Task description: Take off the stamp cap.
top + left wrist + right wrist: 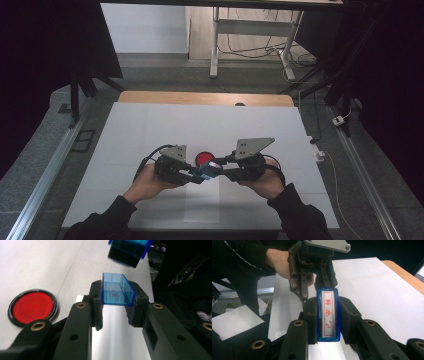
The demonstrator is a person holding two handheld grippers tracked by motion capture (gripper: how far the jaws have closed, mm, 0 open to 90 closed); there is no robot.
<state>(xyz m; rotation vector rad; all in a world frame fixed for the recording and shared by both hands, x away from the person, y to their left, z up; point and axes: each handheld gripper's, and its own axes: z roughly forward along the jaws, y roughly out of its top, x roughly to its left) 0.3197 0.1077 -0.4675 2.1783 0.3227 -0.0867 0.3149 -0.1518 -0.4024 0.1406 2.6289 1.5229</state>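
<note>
We pinch the blue cap in our left gripper, just left of the stamp clamped in our right gripper.

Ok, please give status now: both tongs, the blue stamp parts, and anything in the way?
Left tongs shut on blue cap. Right tongs shut on stamp, red characters face up. Parts apart, above the table. Red pad just behind, not blocking.

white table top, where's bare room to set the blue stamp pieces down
The white table top is bare beyond the round red ink pad to the far wooden edge, and along both side edges. The near middle is crowded: both grippers, left and right, meet there.
</note>
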